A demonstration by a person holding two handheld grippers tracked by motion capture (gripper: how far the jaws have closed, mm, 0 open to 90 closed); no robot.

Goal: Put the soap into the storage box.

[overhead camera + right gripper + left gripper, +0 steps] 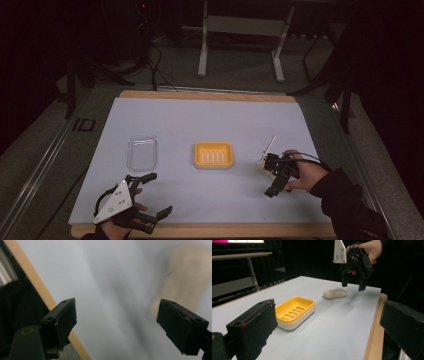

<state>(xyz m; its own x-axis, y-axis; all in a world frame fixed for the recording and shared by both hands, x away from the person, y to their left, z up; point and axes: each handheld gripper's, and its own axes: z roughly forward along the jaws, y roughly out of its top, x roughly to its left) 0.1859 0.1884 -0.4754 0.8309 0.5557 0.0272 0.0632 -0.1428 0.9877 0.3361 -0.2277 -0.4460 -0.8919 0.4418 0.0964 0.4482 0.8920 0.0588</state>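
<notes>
Left gripper (152, 196) sits at the near left edge of the table (200, 125), jaws spread wide, nothing in them; in its own view both pads frame the scene with a big gap between. Just ahead of it lies a clear lid (142, 152), flat on the mat, untouched. Centre: the yellow soap dish (213, 154), slotted tray up, empty. Right of that, the soap bar (334, 293), pale and rounded, lying flat on the mat, well apart from the dish and near the right edge. My right gripper (352, 285) hangs just above and beside the bar, jaws open wide, holding nothing. In the right gripper view the bar (186, 277) is off to one side, past one jaw rather than between the two. That's the main risk, I think: close from here and one pad hits the bar's end, shoving it toward the table edge instead of clamping it. Need to recentre first. Second risk: the bar looks smooth and curved, so a grip on the rounded end may squirt it out. Third: that view is blurred, so I can't judge the height over the mat; coming down too low would jam the pads on the surface.
</notes>
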